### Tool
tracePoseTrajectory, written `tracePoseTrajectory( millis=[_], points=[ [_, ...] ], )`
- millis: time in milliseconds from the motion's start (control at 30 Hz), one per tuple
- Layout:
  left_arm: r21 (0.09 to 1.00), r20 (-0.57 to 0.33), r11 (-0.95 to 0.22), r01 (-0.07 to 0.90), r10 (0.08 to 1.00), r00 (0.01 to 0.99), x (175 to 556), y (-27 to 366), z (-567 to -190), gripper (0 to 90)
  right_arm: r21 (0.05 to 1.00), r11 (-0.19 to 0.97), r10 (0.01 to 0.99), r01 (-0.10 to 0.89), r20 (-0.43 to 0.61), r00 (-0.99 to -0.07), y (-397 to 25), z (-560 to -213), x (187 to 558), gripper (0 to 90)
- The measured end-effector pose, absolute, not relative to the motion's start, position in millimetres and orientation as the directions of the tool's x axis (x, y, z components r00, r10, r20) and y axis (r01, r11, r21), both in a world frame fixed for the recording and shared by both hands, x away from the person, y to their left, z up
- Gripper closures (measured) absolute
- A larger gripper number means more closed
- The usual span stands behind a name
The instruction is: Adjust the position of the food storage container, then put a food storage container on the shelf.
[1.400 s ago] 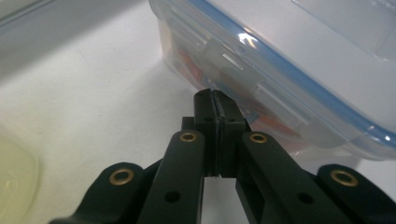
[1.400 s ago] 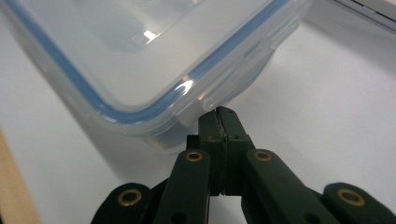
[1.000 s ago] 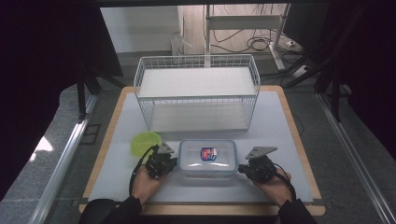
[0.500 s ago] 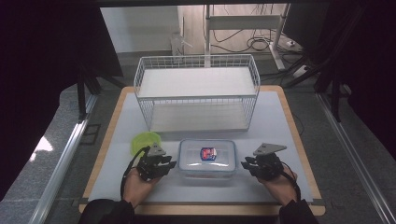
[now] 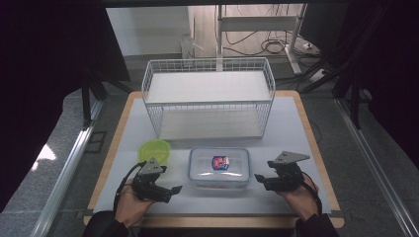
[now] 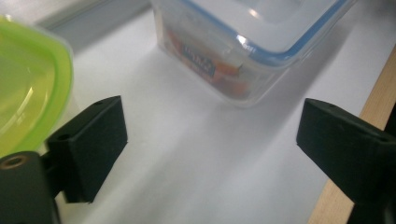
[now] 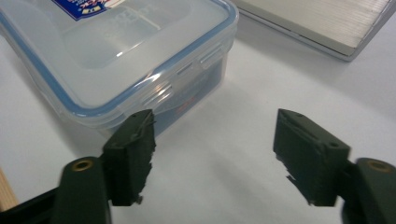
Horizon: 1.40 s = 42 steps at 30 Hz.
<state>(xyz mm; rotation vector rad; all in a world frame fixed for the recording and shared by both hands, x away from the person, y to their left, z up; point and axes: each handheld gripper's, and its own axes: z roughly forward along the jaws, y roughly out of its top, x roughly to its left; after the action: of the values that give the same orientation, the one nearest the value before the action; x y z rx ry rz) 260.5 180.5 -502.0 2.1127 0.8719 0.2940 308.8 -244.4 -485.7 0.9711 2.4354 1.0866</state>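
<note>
The left gripper (image 5: 174, 190) and right gripper (image 5: 258, 178) lay low, jaws apart, flanking the clear rectangular plastic box with a blue-rimmed lid (image 5: 219, 167) without touching it. A round green lid (image 5: 154, 149) lay near the left gripper; a white wire basket (image 5: 208, 98) stood behind.

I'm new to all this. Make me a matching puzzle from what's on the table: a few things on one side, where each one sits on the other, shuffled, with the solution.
Things
1. clear container
2. green lid
3. wire basket
4. right gripper

Places
A. at the back of the table, beyond everything else
B. between the two grippers, near the front edge
C. just right of the clear container, jaws open
D. left of the clear container, beyond the left gripper

Pairs: 1-B, 2-D, 3-A, 4-C
</note>
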Motion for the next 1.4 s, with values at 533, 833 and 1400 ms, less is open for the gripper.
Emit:
tracePoseTrajectory(
  millis=[533, 833, 1400],
  points=[
    [0.770, -0.120, -0.427, 0.474, 0.633, 0.765, 267.8, 171.0, -498.4, 1.3, 0.770, 0.457, 0.682, 0.444, 0.017, -0.731, -243.0, -478.7, 311.9, 10.9],
    [0.744, -0.194, -0.418, 0.521, 0.611, 0.768, 291.2, 151.9, -492.2, 1.5, 0.770, 0.450, 0.656, 0.453, 0.059, -0.753, -231.2, -476.9, 314.2, 7.8],
    [0.647, -0.414, -0.373, 0.665, 0.560, 0.717, 331.5, 131.3, -507.1, 0.0, 0.677, 0.409, 0.618, 0.612, 0.288, -0.732, -209.3, -489.7, 336.6, 1.8]
  ],
)
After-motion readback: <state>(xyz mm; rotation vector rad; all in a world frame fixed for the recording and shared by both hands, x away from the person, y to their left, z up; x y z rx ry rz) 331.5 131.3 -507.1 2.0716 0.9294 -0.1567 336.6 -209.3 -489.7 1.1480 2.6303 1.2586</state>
